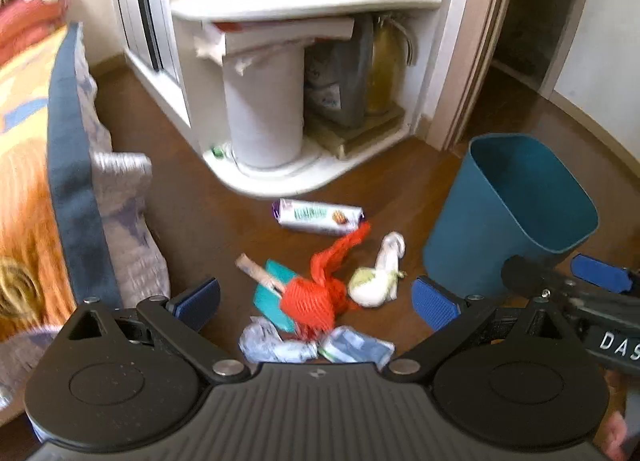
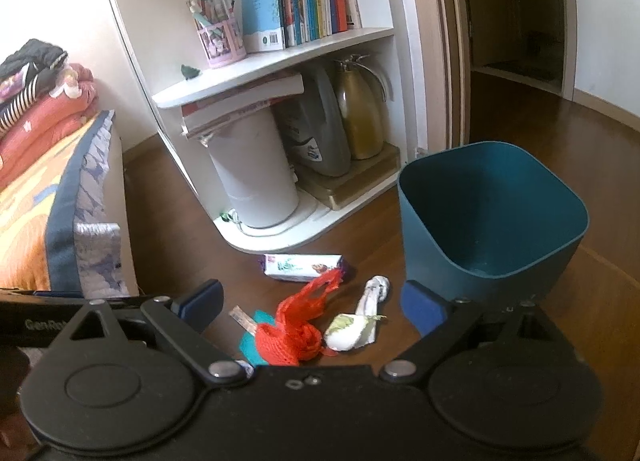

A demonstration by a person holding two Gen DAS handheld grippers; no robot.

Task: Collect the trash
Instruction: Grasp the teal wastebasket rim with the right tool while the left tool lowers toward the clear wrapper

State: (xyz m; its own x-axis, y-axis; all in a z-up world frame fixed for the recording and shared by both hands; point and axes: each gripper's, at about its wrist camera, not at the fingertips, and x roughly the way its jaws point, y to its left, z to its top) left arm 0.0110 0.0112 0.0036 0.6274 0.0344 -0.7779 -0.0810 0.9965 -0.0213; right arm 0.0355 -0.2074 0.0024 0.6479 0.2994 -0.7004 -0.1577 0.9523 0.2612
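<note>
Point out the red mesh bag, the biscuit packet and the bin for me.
red mesh bag (image 2: 286, 341), right wrist view, on its bunched body.
biscuit packet (image 2: 304, 267), right wrist view, on its printed side.
bin (image 2: 432, 257), right wrist view, on its outer wall.

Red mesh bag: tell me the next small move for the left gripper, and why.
Probably lower the left gripper onto the red mesh bag. Its jaws stand open and empty above the bag, which lies atop the floor litter, and the teal bin stands empty just to the right.
</note>
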